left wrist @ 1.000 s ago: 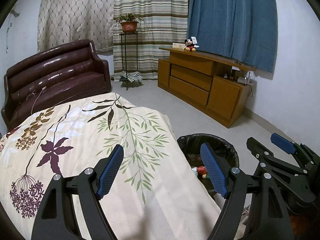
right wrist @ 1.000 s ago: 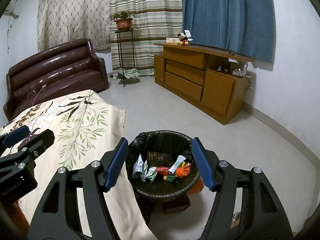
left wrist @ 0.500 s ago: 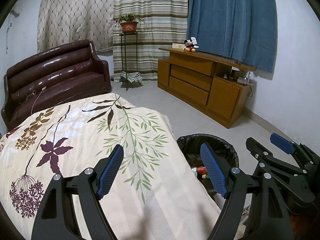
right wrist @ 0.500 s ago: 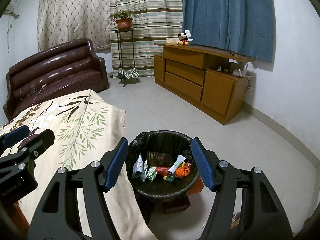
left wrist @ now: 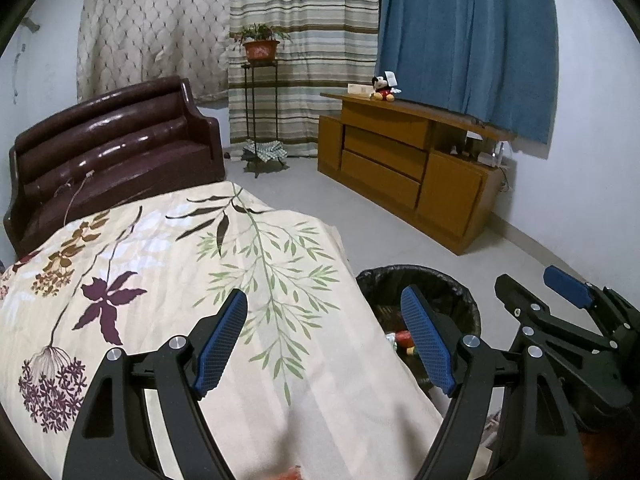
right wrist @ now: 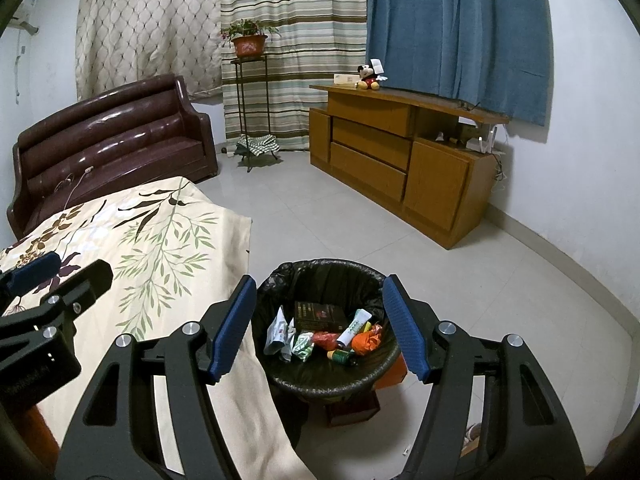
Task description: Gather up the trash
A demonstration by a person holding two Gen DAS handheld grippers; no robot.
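Nothing has moved since the earlier frames; both hands sit just where they were.

From the left wrist view, the left gripper (left wrist: 323, 338) has its blue fingers (left wrist: 218, 340) spread wide with nothing between them; under them and out past the tips lies the flowery cloth (left wrist: 168, 256), and no trash shows on it; the black trash bin (left wrist: 416, 280) peeks out just behind the right finger, partly hidden; the right gripper (left wrist: 560, 292) is off to the right side, beside the bin.

From the right wrist view, the right gripper (right wrist: 318, 324) is also open, about halfway, and holds nothing; the bin (right wrist: 320, 268) sits right between its two fingers, down below the tips — inside it are the wrappers (right wrist: 280, 330), a dark box (right wrist: 318, 314), a white tube (right wrist: 352, 328) and an orange crumpled bit (right wrist: 366, 340); the left gripper (right wrist: 52, 280) shows at the left, over the cloth (right wrist: 168, 236).

I think the trash is all in the bin and the job is at its end, or in a pause — if any trash is left, it is out of sight; the next move would be to look around for more.
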